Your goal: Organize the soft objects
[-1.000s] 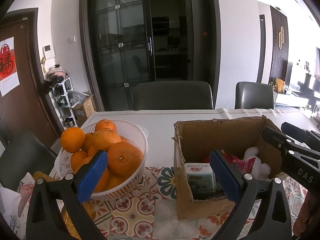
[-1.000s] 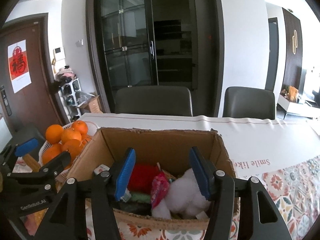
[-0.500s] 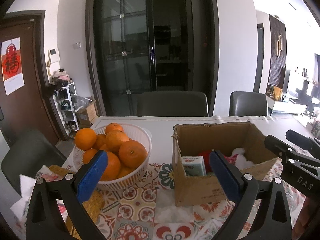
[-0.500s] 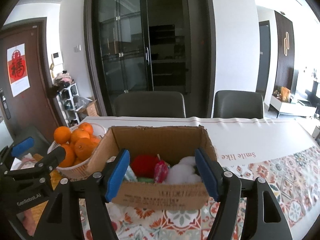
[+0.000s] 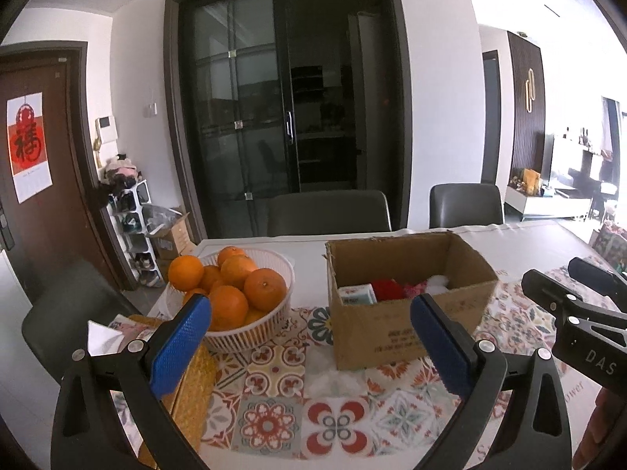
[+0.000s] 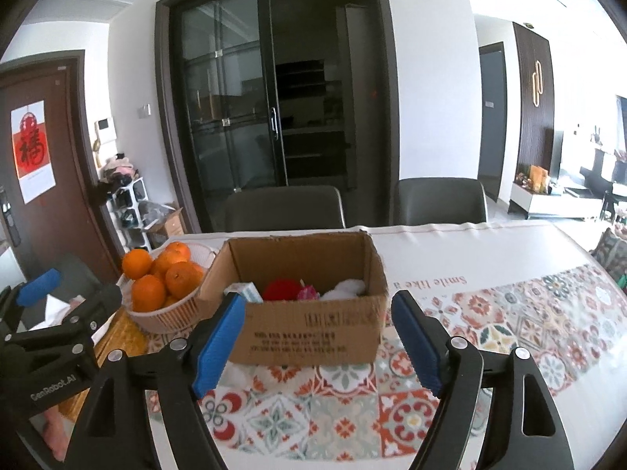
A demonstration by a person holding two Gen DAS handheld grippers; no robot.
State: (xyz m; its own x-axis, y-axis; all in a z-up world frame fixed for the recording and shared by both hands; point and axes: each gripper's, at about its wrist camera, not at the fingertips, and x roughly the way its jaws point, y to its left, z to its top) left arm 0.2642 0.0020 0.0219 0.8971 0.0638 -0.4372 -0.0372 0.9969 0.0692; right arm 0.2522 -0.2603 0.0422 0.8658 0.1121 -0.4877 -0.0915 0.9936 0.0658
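An open cardboard box stands on the patterned tablecloth. Inside it lie a tissue pack, a red soft item, a pink item and a white plush. My left gripper is open and empty, held back from the box and to its left. My right gripper is open and empty, held back in front of the box. The right gripper's body shows at the right of the left wrist view; the left one's body shows at the left of the right wrist view.
A white basket of oranges stands left of the box. A yellow woven mat and papers lie at the table's left edge. Two dark chairs stand behind the table. The tablecloth stretches to the right.
Both grippers have pulled back and up from the box, which now looks smaller and farther away. Both stay open and empty.
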